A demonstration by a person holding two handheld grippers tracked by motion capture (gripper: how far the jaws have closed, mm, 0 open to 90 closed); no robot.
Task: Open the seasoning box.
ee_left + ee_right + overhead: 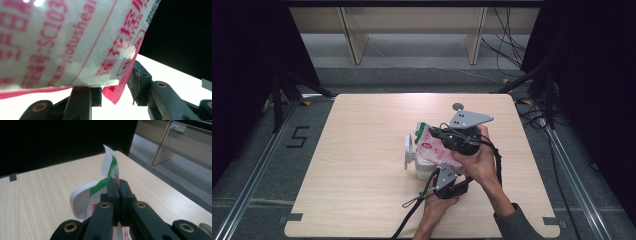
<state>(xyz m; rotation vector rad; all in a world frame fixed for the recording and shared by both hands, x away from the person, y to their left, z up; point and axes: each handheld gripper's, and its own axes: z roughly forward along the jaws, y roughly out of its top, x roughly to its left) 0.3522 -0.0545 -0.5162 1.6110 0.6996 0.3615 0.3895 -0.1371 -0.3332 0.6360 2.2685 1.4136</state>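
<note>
While the right gripper (117, 187) pinches the bag (434, 150) top, lifted over the white cup (423, 167) at mid-table (362, 150), the left gripper (113, 82) stands spread around its pink bottom corner, emptying apparently not begun.

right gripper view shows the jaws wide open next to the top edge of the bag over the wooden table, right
Not quite. In the right gripper view the right gripper has its jaws shut on the top edge of the bag, not wide open beside it. The wooden table is indeed below.
</note>
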